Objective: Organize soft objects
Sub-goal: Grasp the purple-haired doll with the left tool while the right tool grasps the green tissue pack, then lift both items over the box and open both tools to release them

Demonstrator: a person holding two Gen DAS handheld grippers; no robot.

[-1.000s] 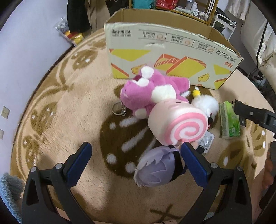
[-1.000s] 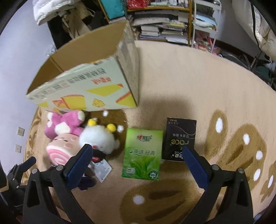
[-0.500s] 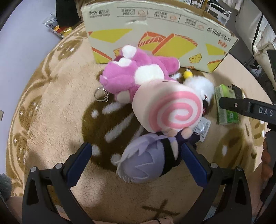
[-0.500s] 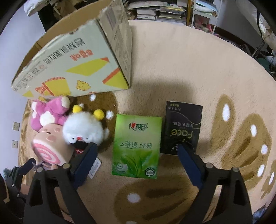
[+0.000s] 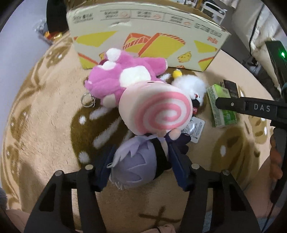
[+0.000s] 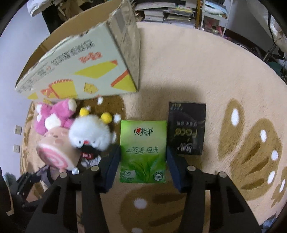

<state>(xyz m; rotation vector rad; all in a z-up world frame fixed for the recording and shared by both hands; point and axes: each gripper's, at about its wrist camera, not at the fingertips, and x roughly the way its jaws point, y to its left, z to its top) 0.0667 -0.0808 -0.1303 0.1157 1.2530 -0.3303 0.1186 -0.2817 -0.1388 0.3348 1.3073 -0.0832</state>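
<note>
On the beige rug, my left gripper (image 5: 141,159) is shut on a purple-haired plush doll (image 5: 134,164). A pink swirl roll plush (image 5: 155,110), a magenta plush (image 5: 122,78) and a white fluffy plush (image 5: 190,85) lie just beyond it. My right gripper (image 6: 143,161) is shut on a green tissue pack (image 6: 142,152), one finger on each side. A black tissue pack (image 6: 187,129) lies to its right. The white plush (image 6: 89,132) and the roll plush (image 6: 57,152) lie to its left.
A large open cardboard box (image 5: 143,30) stands on the rug behind the plush toys; it also shows in the right wrist view (image 6: 86,66). A keyring (image 5: 87,100) lies by the magenta plush. Shelves with books (image 6: 170,10) stand at the back.
Both grippers moved forward and down and their fingers closed: the left onto the purple-haired doll, the right onto the green tissue pack.
</note>
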